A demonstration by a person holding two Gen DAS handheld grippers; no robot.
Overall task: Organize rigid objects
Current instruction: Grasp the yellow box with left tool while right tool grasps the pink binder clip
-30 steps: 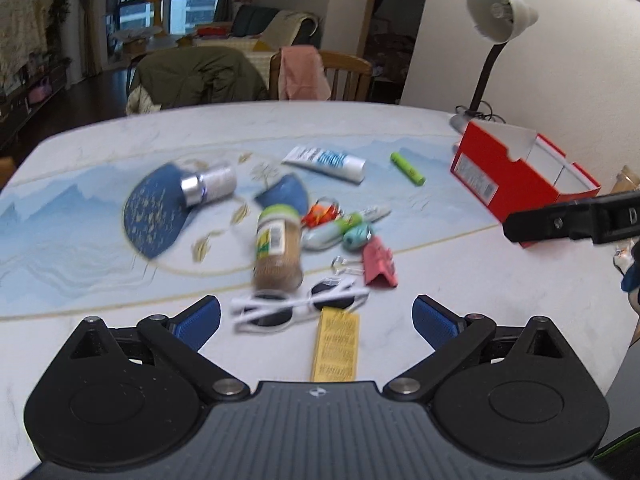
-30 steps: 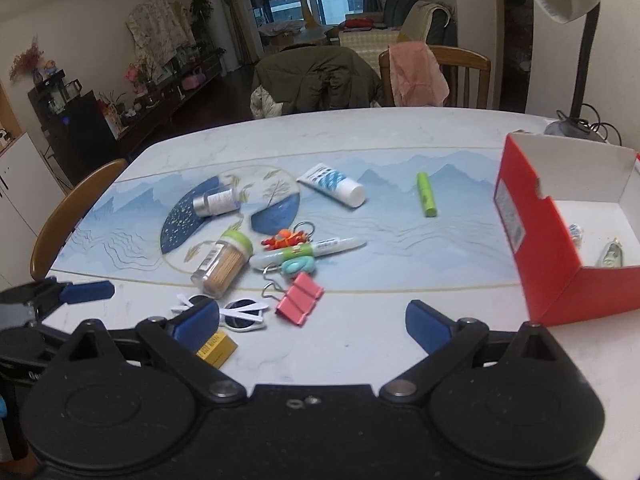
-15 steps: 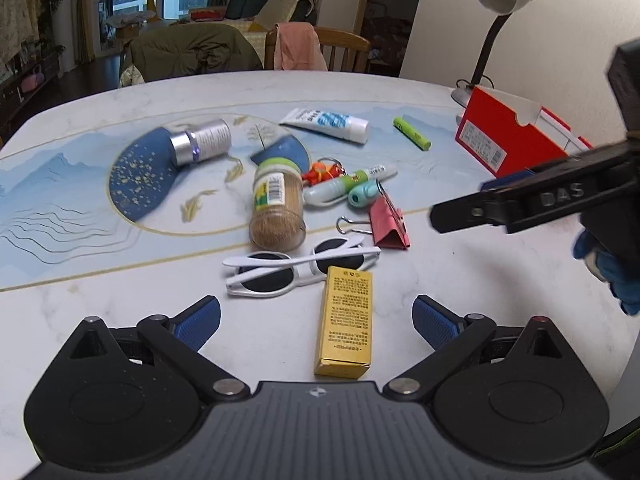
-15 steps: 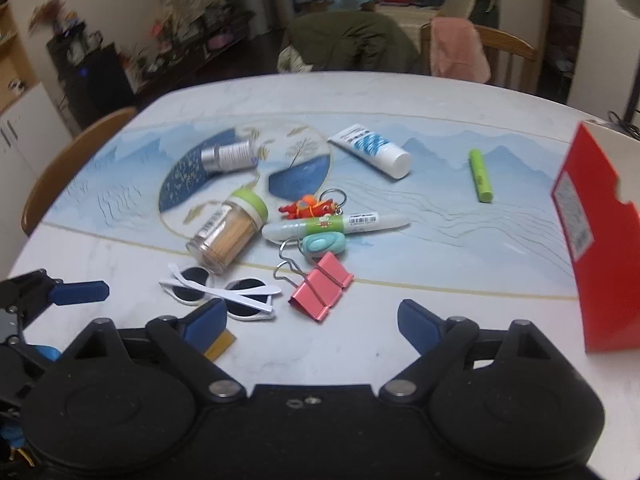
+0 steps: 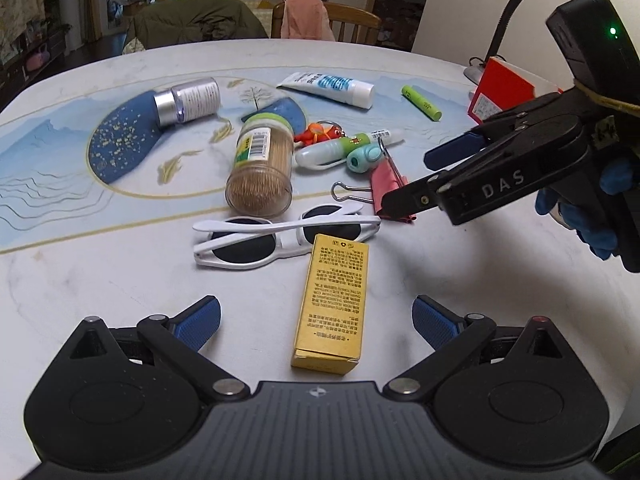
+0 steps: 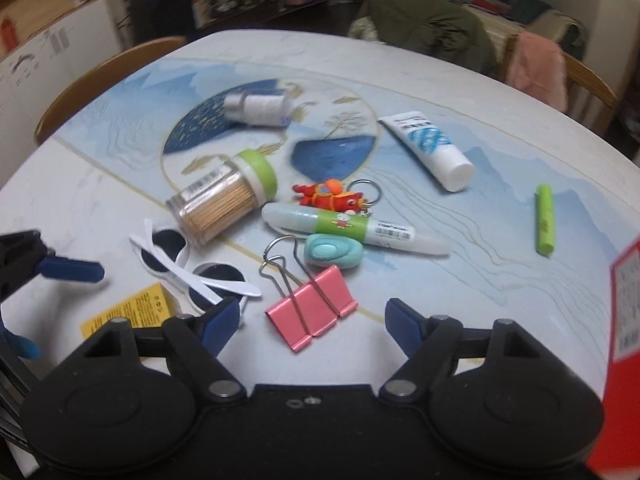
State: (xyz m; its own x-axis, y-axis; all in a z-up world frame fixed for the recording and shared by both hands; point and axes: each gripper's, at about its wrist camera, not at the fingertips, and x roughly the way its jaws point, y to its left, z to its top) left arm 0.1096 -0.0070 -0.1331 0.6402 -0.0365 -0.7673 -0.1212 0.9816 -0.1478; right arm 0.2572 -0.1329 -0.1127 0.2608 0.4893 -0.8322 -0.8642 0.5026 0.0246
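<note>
Marble-look table (image 5: 100, 280) w/ blue mat (image 5: 48, 152) | chairs (image 5: 352, 20) behind | room blurry, maybe lounge

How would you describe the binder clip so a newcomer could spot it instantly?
On the white table, look at the near edge of the clutter, just ahead of the right gripper. The binder clip lies flat beside the white sunglasses; it alone is pink with wire handles.

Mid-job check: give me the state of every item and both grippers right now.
left gripper: open, over yellow box
right gripper: open, jaws just closing around pink binder clip, not pressing
toothpick jar: on its side, lid on
sunglasses: folded
red box: open
cream tube: capped, flat
</note>
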